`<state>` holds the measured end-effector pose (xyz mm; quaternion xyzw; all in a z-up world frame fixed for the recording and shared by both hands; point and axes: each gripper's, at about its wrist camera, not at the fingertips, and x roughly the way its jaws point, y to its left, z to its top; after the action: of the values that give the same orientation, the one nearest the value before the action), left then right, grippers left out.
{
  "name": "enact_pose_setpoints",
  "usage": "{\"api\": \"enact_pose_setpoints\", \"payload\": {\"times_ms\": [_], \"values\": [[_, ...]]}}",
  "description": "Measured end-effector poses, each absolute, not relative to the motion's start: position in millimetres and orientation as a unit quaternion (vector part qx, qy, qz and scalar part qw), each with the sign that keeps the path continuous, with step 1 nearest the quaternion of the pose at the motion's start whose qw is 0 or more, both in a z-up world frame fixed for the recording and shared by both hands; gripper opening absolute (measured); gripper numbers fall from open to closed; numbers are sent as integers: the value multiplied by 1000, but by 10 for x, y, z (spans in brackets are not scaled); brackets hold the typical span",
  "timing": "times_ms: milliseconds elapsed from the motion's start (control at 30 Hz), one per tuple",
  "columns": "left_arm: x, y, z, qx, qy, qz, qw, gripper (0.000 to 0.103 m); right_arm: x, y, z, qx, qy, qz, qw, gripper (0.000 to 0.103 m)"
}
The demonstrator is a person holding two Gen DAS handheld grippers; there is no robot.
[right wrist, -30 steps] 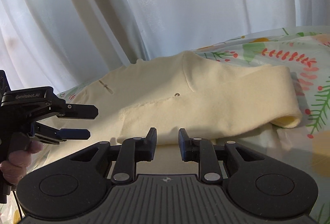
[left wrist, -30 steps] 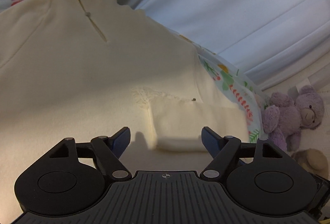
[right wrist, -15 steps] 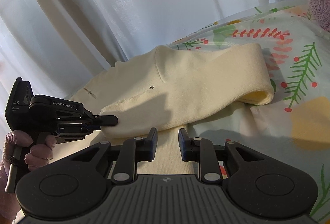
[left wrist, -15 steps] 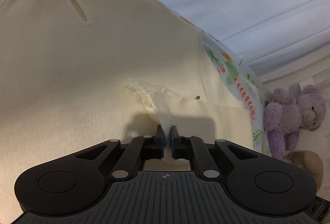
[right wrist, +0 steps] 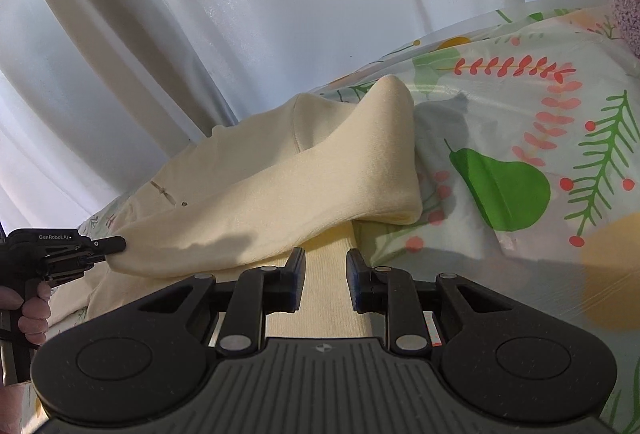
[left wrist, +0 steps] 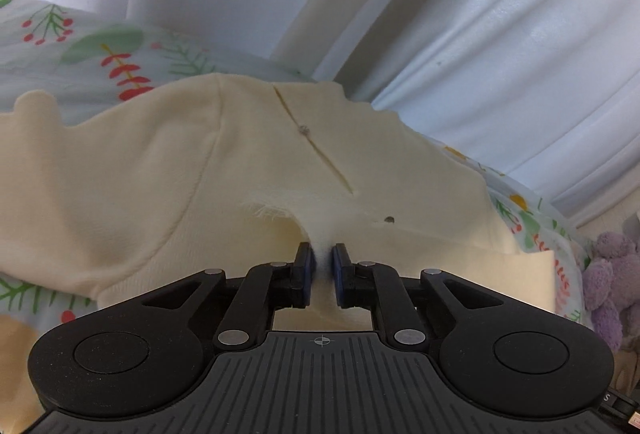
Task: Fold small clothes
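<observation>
The cream top, spread on the leafy sheet, is pinched at its sleeve cuff by the left gripper, jaws just eased slightly, while the right gripper, jaws a little apart, looks clamped on the hem, so the sleeve should probably be dragged across flat and kept taut.

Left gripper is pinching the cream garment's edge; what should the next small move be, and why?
Probably carry the pinched edge on across the body to finish the fold. The left gripper is closed on a bunched edge of the cream garment; the sleeve drapes lifted, not yet flat on the floral sheet. The right gripper has fabric between its jaws, seemingly anchoring it.
</observation>
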<state>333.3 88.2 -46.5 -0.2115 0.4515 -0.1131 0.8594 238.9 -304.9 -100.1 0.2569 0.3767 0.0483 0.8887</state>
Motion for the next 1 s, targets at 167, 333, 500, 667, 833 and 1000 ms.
{"api": "enact_pose_setpoints", "payload": {"times_ms": [167,333,500,667,833,1000], "values": [[3457,911,-643,-255,461,-126,841,34,2448,-2977,-1032,262,390,51,881,22],[3577,825,-614,-256,461,-129,840,8,2499,-2962,-1032,275,395,49,875,24],[3440,961,-140,-249,393,-140,874,8,2510,-3121,-1061,350,370,29,860,41],[3410,1191,146,-235,355,-120,897,8,2597,-3182,-1182,419,367,26,830,41],[3452,1354,21,-229,377,-91,893,8,2738,-3152,-1279,440,367,11,820,36],[3470,1323,-190,-193,402,-78,892,8,2863,-3172,-1308,440,368,-6,819,11]]}}
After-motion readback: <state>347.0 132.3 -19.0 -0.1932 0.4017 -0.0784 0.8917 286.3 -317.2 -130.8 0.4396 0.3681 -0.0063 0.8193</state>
